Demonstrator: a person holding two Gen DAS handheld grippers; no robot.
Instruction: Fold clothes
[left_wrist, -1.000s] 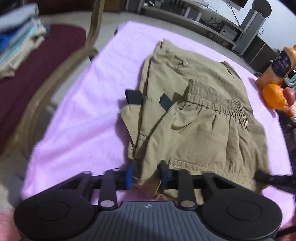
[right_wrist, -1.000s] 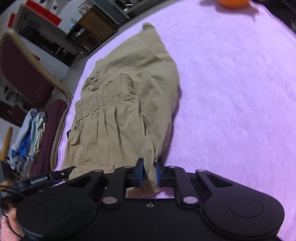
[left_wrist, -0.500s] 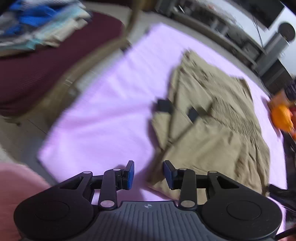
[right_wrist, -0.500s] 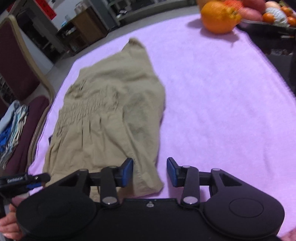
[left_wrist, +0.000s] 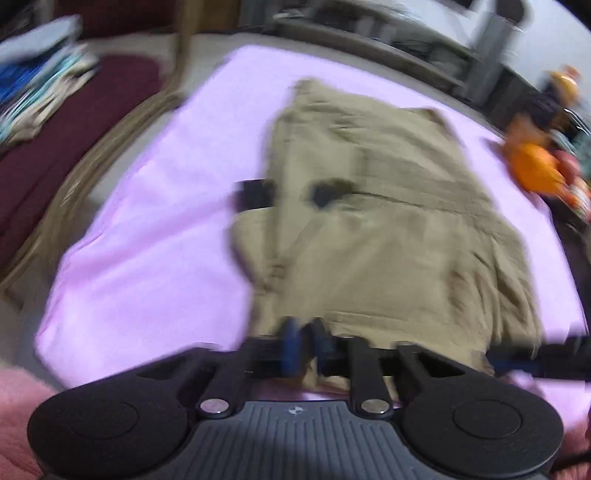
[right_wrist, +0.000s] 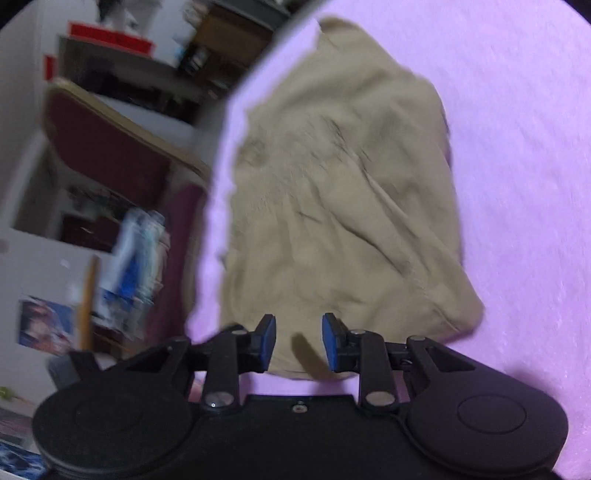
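Through my left wrist camera, blurred by motion, my left tool (left_wrist: 304, 341) sits at the near hem of the khaki shorts (left_wrist: 376, 221), its blue pads drawn close together with a strip of the tan cloth between them; the blur keeps me from saying how firmly they pinch it. The shorts lie folded and rumpled on the pink cloth (left_wrist: 155, 229) that covers the surface, two dark tabs (left_wrist: 255, 194) showing at their left edge. An orange fruit (left_wrist: 535, 170) rests near the far right corner of the cloth. Left of the surface stands a chair with a maroon seat (left_wrist: 66, 125), and a stack of folded clothes (left_wrist: 33, 92) lies on it. The dark tip of my other tool pokes in from the right edge of this view, beside the garment's near right corner.

From my right wrist camera, my right tool (right_wrist: 298, 341) stands spread wide, its two blue pads apart and empty, poised just over the shorts' (right_wrist: 340, 206) near edge. The garment spreads away from it across the pink cloth (right_wrist: 524, 166), close to the surface's left edge.
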